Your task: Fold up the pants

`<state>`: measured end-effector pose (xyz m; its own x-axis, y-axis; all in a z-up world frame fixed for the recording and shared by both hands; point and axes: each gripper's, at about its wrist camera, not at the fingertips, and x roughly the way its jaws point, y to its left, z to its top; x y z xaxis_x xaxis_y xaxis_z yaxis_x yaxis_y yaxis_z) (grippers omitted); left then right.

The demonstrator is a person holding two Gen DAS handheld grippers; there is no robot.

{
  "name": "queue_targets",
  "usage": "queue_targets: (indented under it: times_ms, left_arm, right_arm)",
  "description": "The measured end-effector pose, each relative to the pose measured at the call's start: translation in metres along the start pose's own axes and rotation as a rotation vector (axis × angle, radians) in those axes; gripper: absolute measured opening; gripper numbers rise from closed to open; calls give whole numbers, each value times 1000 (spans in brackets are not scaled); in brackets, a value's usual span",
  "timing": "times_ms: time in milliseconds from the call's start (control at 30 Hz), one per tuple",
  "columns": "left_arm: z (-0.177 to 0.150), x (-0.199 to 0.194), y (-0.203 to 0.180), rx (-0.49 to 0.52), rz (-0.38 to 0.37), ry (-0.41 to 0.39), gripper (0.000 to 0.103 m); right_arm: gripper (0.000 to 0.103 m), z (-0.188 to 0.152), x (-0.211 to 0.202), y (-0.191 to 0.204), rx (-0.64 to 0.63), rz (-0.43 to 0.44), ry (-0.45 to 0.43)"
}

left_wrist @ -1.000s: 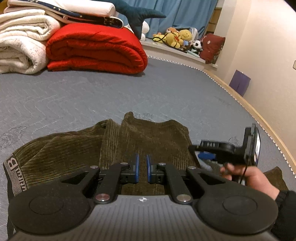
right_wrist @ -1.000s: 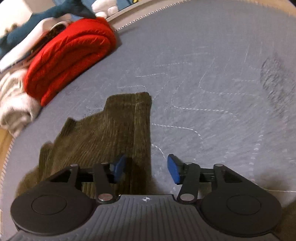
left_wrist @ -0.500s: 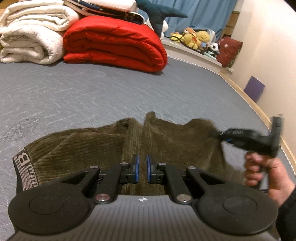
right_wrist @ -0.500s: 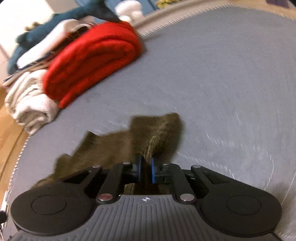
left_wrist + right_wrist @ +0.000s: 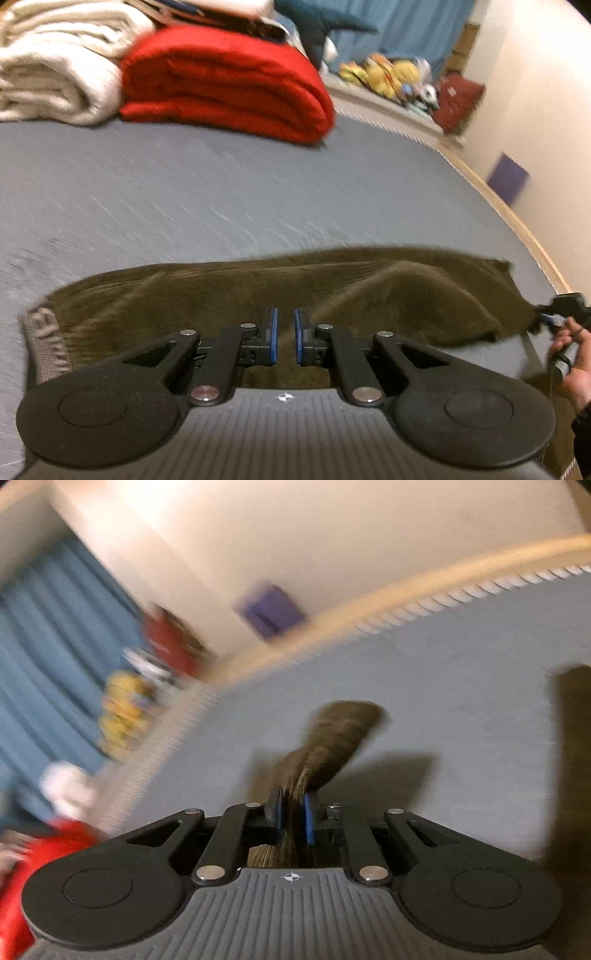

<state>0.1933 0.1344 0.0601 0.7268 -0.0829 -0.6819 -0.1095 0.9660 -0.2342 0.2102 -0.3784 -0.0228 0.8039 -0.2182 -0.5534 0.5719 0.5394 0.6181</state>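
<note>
Olive corduroy pants lie across the grey bed, with the grey lettered waistband at the left. My left gripper has its jaws nearly closed, pressed down on the pants' near edge; no cloth shows between the pads. My right gripper is shut on the pant leg end and holds it lifted above the bed. In the left wrist view it shows at the far right, pulling the cloth taut. Both views are blurred by motion.
A folded red blanket and white blankets are stacked at the bed's far side. Stuffed toys sit by blue curtains. A purple box stands by the wall past the bed's wooden edge.
My right gripper closed on the pant leg end, lifted it and swung it out to the right, unfolding the leg. My left gripper stayed on the pants.
</note>
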Motion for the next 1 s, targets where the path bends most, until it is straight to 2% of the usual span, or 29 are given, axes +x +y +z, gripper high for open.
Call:
queue_targets:
  times_ms: [33, 100, 133, 167, 233, 367, 433, 533, 600, 667, 733, 767, 800, 833, 867, 933, 1000]
  left_arm:
    - [-2, 7, -3, 9, -13, 19, 14]
    - [-6, 23, -10, 25, -52, 56, 26]
    - [-9, 31, -14, 32, -73, 68, 34]
    - [-12, 39, -18, 42, -89, 78, 39]
    - [-18, 50, -27, 71, -117, 95, 44]
    - [-27, 71, -47, 150, -173, 97, 65]
    - [-33, 82, -55, 199, -175, 107, 67]
    - [-44, 97, -62, 282, -102, 129, 67]
    - [-49, 106, -61, 338, -32, 150, 49]
    - [-51, 104, -58, 370, -28, 142, 25]
    - [-50, 97, -58, 428, -8, 121, 15]
    - [-48, 93, -59, 463, 1, 110, 15]
    - [-47, 86, -59, 495, 5, 96, 15]
    - [-45, 79, -58, 526, 8, 83, 15]
    - [-44, 73, -55, 556, 6, 77, 15]
    - [-45, 68, -48, 578, -37, 109, 15]
    - [-49, 70, -38, 579, -91, 179, 15]
  right_arm:
    - [15, -2, 11, -15, 32, -3, 54]
    - [24, -3, 25, -29, 37, 9, 125]
    - [41, -2, 29, -33, 44, 13, 141]
    - [51, 0, 31, -36, 55, 16, 142]
    - [53, 5, 34, -41, 92, 34, 153]
    - [53, 9, 41, -49, 134, 60, 164]
    - [53, 10, 40, -47, 114, 72, 164]
    - [53, 15, 48, -54, 154, 92, 170]
    - [53, 20, 50, -60, 199, 104, 171]
    - [53, 25, 53, -66, 234, 115, 170]
    - [50, 27, 55, -70, 242, 133, 172]
    - [29, 27, 56, -71, 234, 143, 175]
    - [18, 29, 55, -73, 224, 151, 173]
    - [11, 32, 50, -72, 208, 145, 139]
    - [9, 37, 42, -70, 184, 141, 87]
    - [8, 50, 11, -53, 45, 141, -79]
    - [8, 57, -4, -46, -72, 39, -176]
